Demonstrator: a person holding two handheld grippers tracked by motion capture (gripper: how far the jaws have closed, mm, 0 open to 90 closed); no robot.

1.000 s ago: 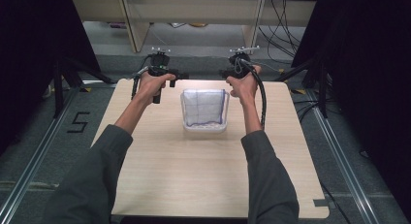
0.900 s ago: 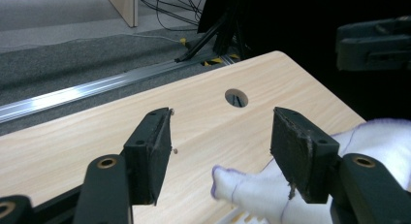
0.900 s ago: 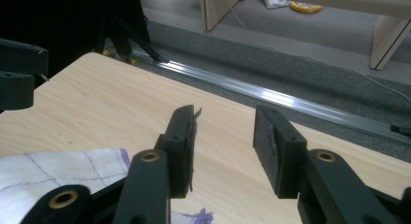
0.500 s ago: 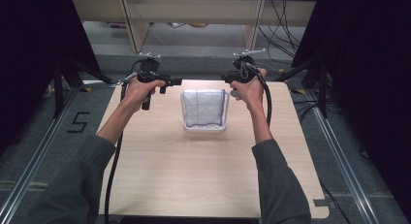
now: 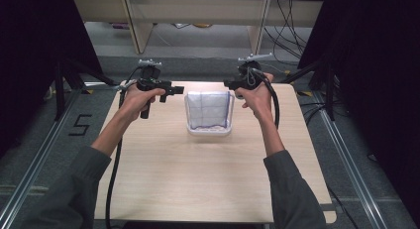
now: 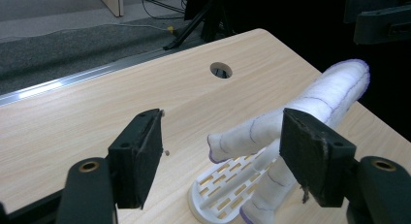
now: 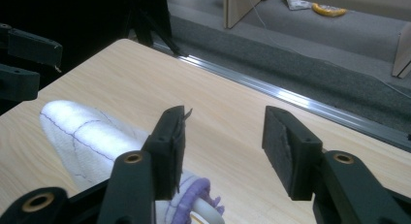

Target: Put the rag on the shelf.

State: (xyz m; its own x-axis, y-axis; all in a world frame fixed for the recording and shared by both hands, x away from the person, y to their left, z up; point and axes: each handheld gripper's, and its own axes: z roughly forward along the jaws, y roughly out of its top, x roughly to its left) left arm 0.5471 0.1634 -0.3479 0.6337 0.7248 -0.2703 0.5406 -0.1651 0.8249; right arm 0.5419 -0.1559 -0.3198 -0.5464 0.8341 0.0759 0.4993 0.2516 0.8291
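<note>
High view has your left gripper and right gripper flanking the white cloth draped over a white rack at the bench's far middle. Both sets of jaws, just opening, stand spread and pinch nothing.

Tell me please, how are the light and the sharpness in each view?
High view: the wooden table is evenly lit, dark surroundings, slightly soft. Left gripper view: the white cloth is bright and sharp, its far end against black. Right gripper view: the near claw is a little soft, the floor behind well lit.
</note>
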